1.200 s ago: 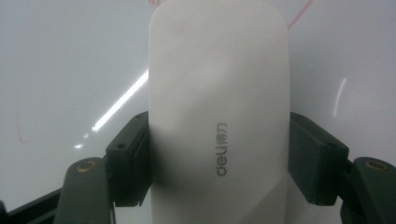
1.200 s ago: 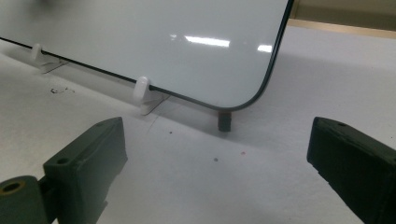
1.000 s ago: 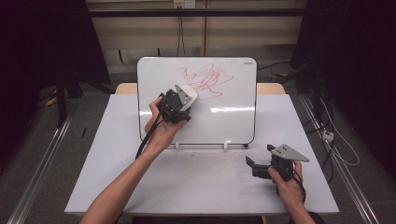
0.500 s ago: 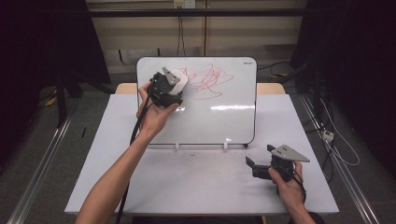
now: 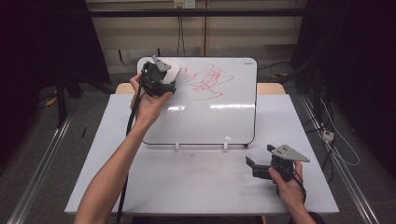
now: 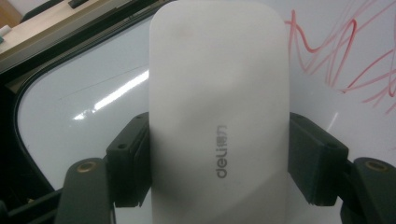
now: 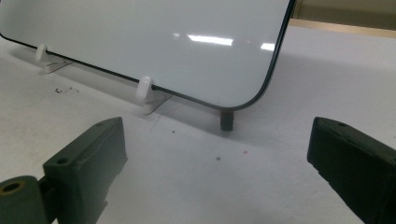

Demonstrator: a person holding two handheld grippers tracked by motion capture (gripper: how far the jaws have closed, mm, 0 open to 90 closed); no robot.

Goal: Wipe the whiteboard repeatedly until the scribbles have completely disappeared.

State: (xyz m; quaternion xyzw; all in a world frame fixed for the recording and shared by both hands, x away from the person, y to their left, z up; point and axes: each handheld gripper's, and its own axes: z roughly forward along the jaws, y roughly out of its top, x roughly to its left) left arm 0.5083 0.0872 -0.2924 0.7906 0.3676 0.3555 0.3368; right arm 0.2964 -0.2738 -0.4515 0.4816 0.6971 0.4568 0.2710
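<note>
**Eraser clamped at whiteboard's top-left corner**

We hold the left gripper w/ jaws clamped on the white eraser, pads pressing both long sides. Eraser sits against the whiteboard at its top-left corner, just left of the red scribble. Board stands propped on white clips, toward the far edge of the counter, approx. centred. Our right gripper rests near the counter's near-right corner, jaws wide apart, nothing btwn them, facing the board's lower right corner.
</note>
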